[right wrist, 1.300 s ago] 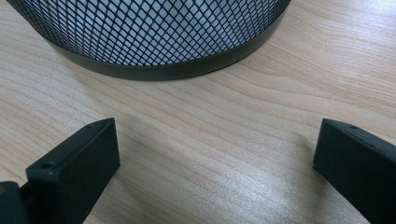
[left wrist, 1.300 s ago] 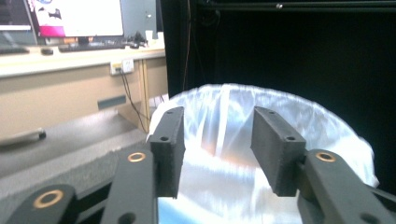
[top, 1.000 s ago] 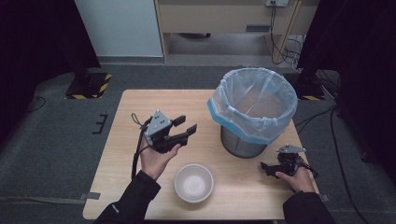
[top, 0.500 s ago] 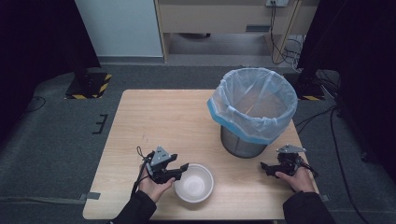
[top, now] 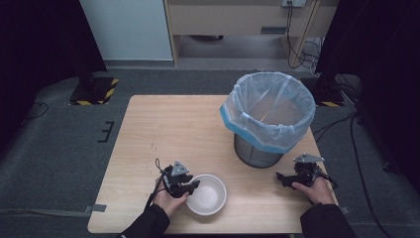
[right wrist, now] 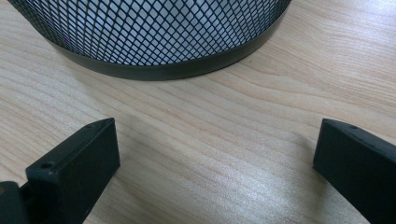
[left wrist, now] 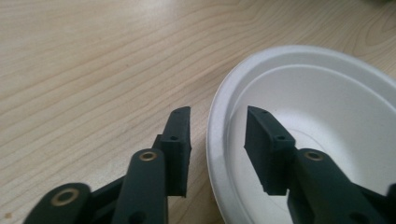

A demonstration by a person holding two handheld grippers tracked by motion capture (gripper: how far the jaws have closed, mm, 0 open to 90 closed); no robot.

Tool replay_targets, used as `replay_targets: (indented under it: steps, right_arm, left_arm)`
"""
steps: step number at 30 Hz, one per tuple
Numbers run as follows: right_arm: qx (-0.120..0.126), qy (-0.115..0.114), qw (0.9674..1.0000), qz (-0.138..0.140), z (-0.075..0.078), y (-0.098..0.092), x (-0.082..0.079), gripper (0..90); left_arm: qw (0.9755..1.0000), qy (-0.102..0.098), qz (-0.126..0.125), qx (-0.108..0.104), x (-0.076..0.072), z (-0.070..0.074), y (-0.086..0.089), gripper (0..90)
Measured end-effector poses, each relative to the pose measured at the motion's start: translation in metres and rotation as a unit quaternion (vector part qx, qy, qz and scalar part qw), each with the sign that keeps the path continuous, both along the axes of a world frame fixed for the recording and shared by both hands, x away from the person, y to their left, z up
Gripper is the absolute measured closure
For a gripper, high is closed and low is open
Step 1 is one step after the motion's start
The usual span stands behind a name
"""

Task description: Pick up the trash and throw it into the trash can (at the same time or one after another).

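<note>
- The white bowl (top: 207, 193) sits on the worktop (top: 173, 129) near my front edge, left of centre, upright and bare inside; no writing or label readable on it.
- My left gripper (left wrist: 217, 135) straddles the bowl's near-left rim: one finger outside, one inside, a gap on each side, pads not pressing yet.
- Those fingers have just been narrowing, with the rim between them.
- My right gripper (right wrist: 215, 158) rests low at the worktop's right, fingers wide with bare wood between them.
- Just ahead of it stands the mesh bin (top: 258, 151), lined with a pale bag (top: 267, 106) with a blue hem; no print legible.
</note>
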State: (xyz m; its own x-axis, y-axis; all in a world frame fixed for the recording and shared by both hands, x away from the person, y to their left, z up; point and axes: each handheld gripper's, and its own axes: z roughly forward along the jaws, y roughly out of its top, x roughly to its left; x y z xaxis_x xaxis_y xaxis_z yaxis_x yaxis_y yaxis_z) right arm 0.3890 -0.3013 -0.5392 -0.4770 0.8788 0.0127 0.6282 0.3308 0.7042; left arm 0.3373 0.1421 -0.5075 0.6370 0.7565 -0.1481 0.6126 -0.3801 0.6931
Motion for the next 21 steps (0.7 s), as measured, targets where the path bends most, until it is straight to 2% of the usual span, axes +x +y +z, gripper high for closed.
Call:
replay_targets:
  steps: [1,3,5,10,15,16,21]
  right_arm:
    - [0.000,0.000,1.0000,0.000,0.000,0.000,0.000,0.7]
    - [0.000,0.000,1.0000,0.000,0.000,0.000,0.000,0.7]
    - [0.000,0.000,1.0000,0.000,0.000,0.000,0.000,0.7]
    - [0.000,0.000,1.0000,0.000,0.000,0.000,0.000,0.7]
    - [0.000,0.000,1.0000,0.001,0.000,0.000,0.000,0.7]
    - [0.000,-0.001,1.0000,0.001,0.000,0.000,0.000,0.7]
    - [0.000,0.000,1.0000,0.000,0.000,0.000,0.000,0.7]
  left_arm:
    - [1.0000,0.005,0.001,-0.001,0.001,0.000,0.000,69.5]
    - [1.0000,0.007,-0.001,-0.002,0.001,0.000,0.000,74.0]
    - [0.9999,0.012,0.001,-0.003,0.001,0.001,0.000,74.5]
    - [0.9995,0.022,0.004,-0.022,0.002,0.005,0.000,77.5]
    - [0.9993,0.018,-0.001,-0.032,-0.001,0.011,-0.002,79.8]
    - [0.9991,0.012,-0.004,-0.040,-0.002,0.016,-0.003,80.2]
    - [0.9986,-0.004,-0.006,-0.052,-0.005,0.027,-0.001,81.9]
